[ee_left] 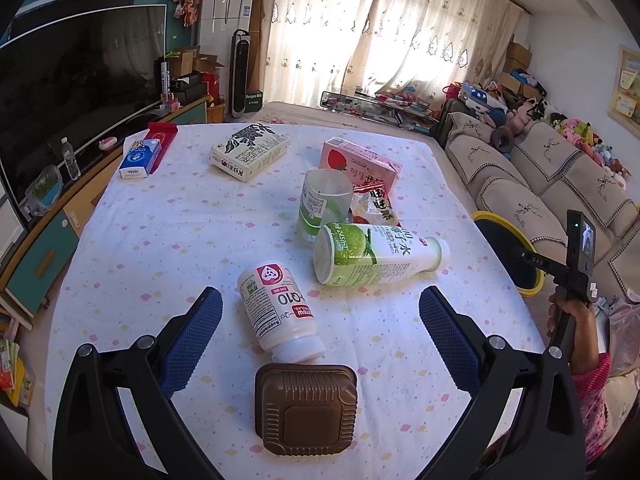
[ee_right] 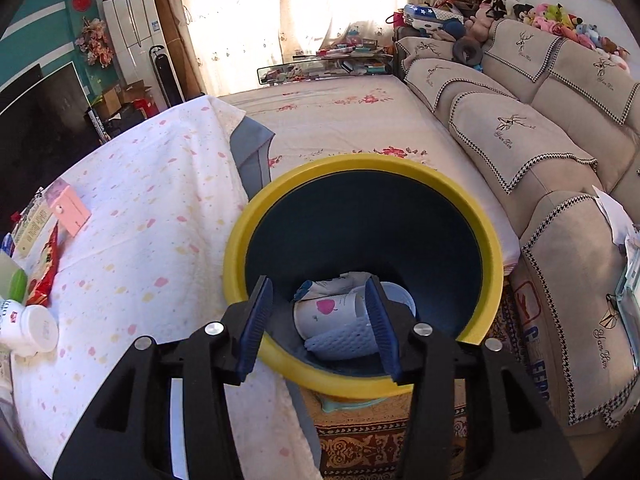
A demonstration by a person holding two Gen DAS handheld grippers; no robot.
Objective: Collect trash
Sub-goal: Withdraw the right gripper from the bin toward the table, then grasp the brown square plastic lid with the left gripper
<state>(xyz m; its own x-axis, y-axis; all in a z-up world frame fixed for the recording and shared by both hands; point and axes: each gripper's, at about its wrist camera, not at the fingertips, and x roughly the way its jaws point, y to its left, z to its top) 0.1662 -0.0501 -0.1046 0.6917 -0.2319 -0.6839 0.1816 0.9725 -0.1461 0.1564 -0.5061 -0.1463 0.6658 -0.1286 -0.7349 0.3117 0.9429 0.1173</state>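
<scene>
Both grippers empty: left over the counter's trash, right above the yellow-rimmed bin.

The left gripper (ee_left: 320, 320) is spread wide around a toppled white supplement bottle (ee_left: 280, 312), with a brown plastic tray (ee_left: 306, 408) just nearer the camera and a green coconut-water bottle (ee_left: 376, 256) lying just beyond. The right gripper (ee_right: 320, 328), moderately open and holding nothing, hangs over the yellow-rimmed bin (ee_right: 240, 240) beside the counter (ee_right: 132, 240); a paper cup (ee_right: 328, 312) and white foam netting (ee_right: 344, 340) lie inside.
</scene>
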